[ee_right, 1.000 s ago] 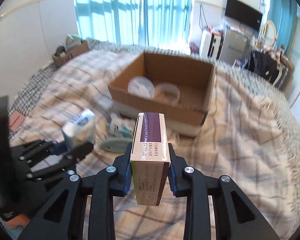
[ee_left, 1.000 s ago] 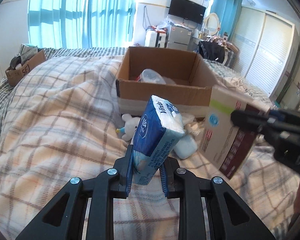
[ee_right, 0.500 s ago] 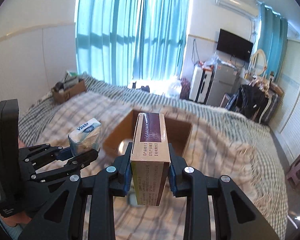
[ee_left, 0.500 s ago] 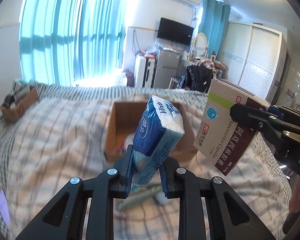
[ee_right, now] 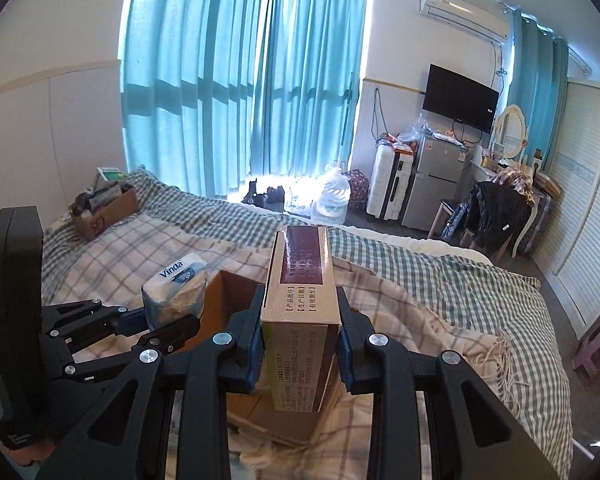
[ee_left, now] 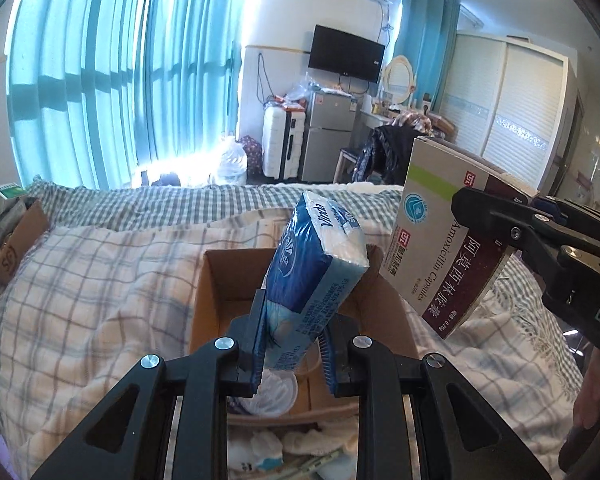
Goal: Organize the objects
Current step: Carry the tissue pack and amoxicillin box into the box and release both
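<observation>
left claw (ee_left: 292, 354): clamped on the blue tissue pack (ee_left: 314, 268), which you're holding tilted, long axis leaning up toward the upper right of the frame.
right claw (ee_right: 300, 344): clamped on the medicine box (ee_right: 300, 300), standing on end, long axis running up the frame.
where the target is: the cardboard box (ee_left: 210, 300) on the bed (ee_left: 100, 280) sits right under and just past both claws, center-bottom of each view. So I'd say your next move is basically down and a bit forward.
which hand's nearer: honestly can't call it, both hang over the opening side by side.
left view only: you can see inside the cardboard box, with a clear plastic lid (ee_left: 274, 394) at the near wall, plus loose stuff on the bed in front.
right view only: the medicine box blocks that interior, but you get the small carton (ee_right: 108, 208) at mid-left on the bed.
</observation>
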`<state>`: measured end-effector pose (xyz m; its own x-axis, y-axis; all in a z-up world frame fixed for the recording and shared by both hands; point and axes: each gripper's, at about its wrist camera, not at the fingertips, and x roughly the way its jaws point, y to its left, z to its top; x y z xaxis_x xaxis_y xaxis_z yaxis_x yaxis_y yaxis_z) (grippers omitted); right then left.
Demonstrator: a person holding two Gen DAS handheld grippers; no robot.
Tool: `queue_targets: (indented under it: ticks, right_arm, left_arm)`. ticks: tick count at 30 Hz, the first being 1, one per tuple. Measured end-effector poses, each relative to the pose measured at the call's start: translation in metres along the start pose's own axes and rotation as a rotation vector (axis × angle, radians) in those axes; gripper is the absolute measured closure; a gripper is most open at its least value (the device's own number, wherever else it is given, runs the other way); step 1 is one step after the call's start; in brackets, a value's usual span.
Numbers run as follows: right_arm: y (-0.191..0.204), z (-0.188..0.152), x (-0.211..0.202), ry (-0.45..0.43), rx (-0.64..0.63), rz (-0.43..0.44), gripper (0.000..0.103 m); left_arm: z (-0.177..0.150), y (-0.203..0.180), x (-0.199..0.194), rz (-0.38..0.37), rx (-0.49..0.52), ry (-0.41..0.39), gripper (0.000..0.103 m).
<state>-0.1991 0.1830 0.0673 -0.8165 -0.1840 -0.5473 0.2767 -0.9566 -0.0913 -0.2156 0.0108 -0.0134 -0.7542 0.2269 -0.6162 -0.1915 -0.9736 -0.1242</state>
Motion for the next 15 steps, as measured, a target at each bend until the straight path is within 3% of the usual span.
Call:
queue_targets:
  ticks: [7, 15]
  right_arm:
    - [-0.010, -0.011, 0.079, 0.083, 0.007, 0.001, 0.075]
    - [-0.017, -0.039, 0.134, 0.171, 0.041, 0.030, 0.075]
  left_arm:
    - [-0.008, 0.007, 0.069, 0.003, -0.005, 0.089, 0.080]
    - [-0.024, 0.013, 0.104, 0.020, -0.011, 0.133, 0.080]
